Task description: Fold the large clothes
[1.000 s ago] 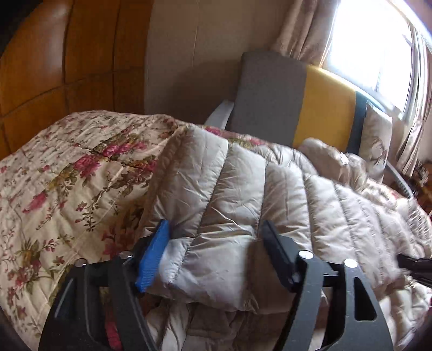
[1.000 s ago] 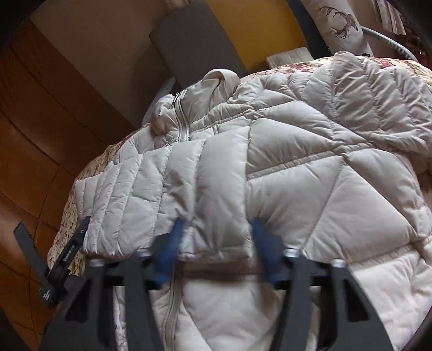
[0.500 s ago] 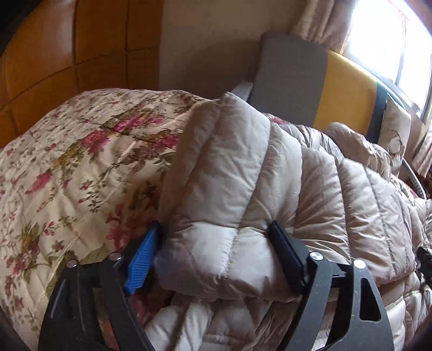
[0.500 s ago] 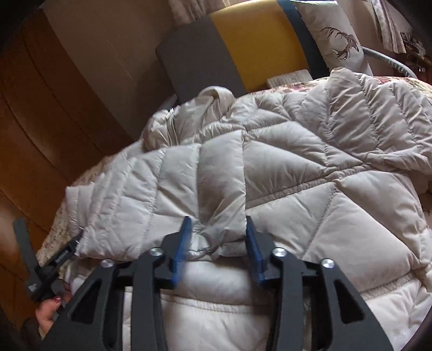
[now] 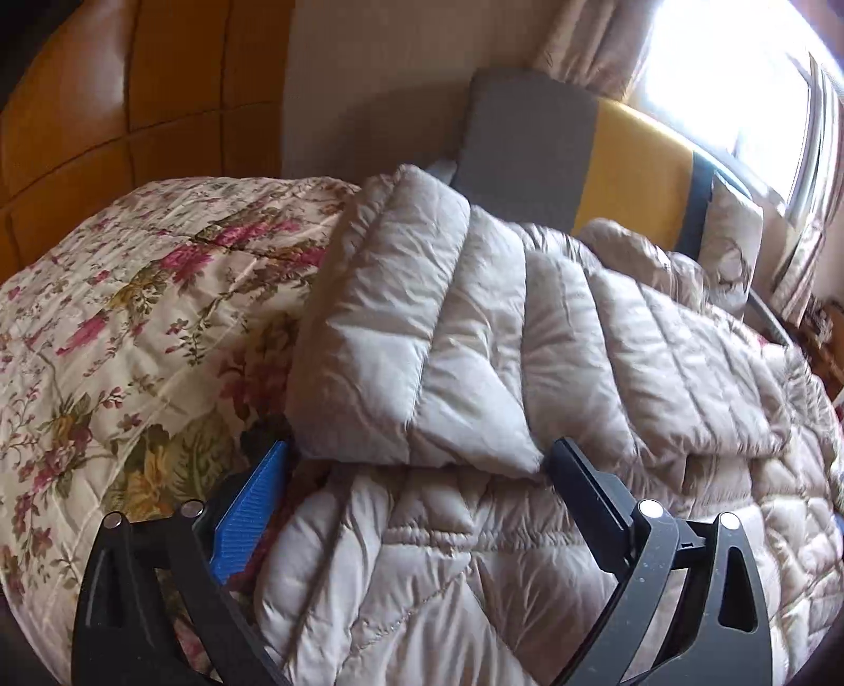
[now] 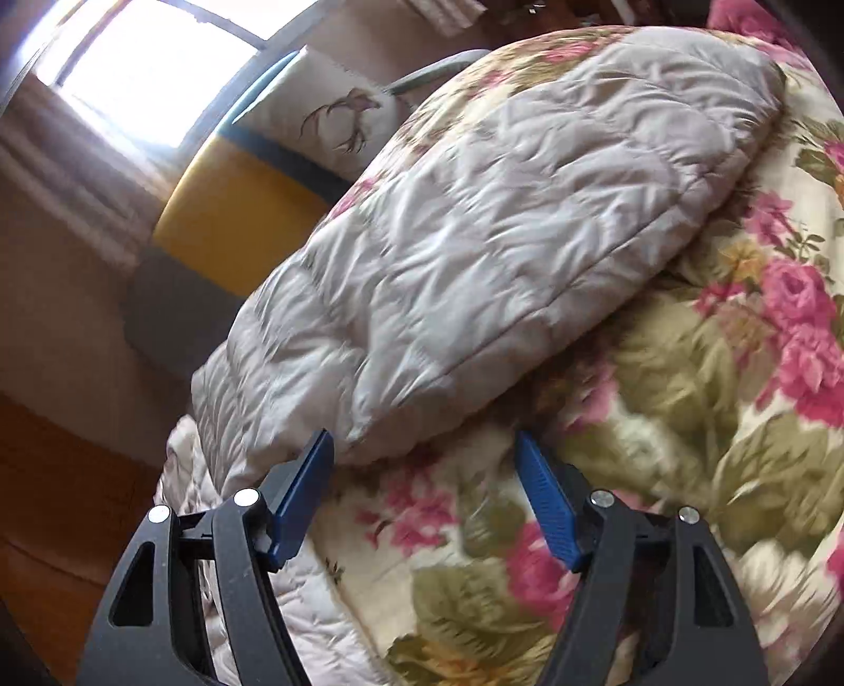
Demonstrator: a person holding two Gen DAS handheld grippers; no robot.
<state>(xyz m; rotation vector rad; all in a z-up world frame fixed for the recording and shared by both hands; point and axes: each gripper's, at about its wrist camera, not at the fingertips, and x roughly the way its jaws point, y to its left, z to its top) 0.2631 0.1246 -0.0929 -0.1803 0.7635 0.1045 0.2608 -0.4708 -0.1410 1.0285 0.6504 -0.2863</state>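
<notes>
Puffy jacket (image 5: 475, 337) folded on bed quilt (image 5: 132, 316), both claws, left (image 5: 416, 480) and right (image 6: 422, 464), wide open and empty; slick, springy padding liable to unfold or slide off unpressed.

Floral quilt (image 5: 121, 316) covers the bed. Behind the quilt, a grey-and-yellow chair (image 5: 580, 158), with a deer-print cushion (image 6: 332, 121) on it. Curtains (image 5: 585, 47) and a bright window (image 5: 738, 79) above the chair; tan padded wall panels (image 5: 105, 105) left of it.

jacket (image 5: 475, 343) ahead, bare quilt (image 5: 121, 316) leftward
</notes>
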